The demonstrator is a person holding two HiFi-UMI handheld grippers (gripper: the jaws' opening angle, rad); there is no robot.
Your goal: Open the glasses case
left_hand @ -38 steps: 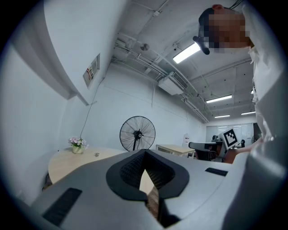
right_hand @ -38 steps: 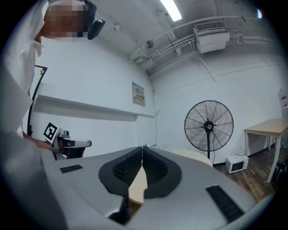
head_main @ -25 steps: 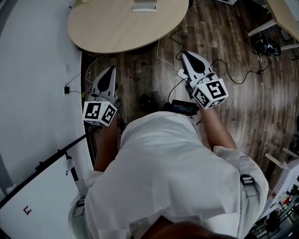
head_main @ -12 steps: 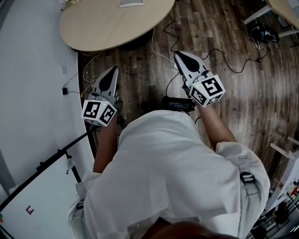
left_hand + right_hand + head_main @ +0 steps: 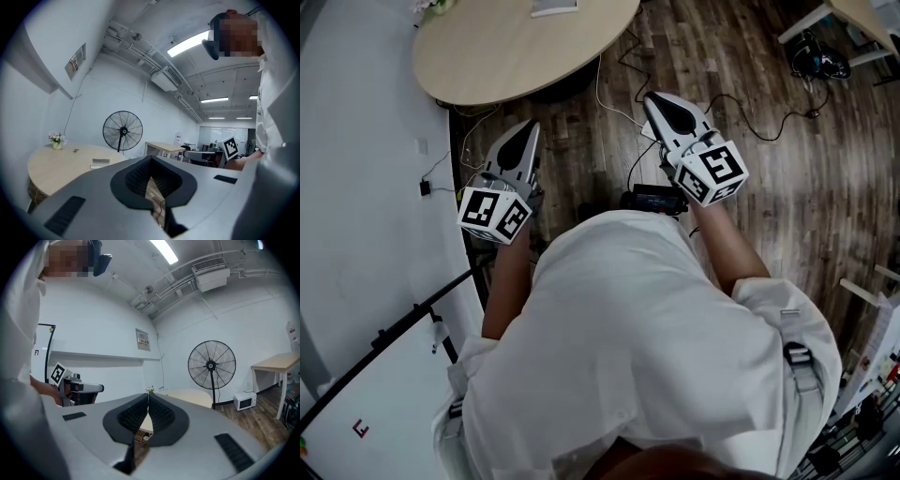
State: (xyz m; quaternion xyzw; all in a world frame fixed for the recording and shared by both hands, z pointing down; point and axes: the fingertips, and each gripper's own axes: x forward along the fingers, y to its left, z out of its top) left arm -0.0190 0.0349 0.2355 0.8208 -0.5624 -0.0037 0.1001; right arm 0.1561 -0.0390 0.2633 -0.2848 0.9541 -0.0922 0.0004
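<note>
No glasses case can be told for certain. A flat pale object [image 5: 555,7] lies on the round wooden table [image 5: 506,52] ahead of me, also visible as the flat object [image 5: 100,162] in the left gripper view. My left gripper [image 5: 532,127] is held level over the floor just short of the table's near edge, its jaws shut and empty. My right gripper [image 5: 650,97] is beside it to the right, also shut on nothing. The left gripper [image 5: 151,159] and the right gripper [image 5: 148,394] both point toward the table [image 5: 187,397].
Cables [image 5: 750,122] and a black device [image 5: 652,199] lie on the wood floor. A white wall runs along the left. A pedestal fan [image 5: 123,131] stands beyond the table, a small flower vase [image 5: 56,139] sits on it, and a microwave [image 5: 244,401] sits on the floor.
Both grippers have moved forward toward the round table, the left one turning a little. Their jaws have stayed shut and empty.
</note>
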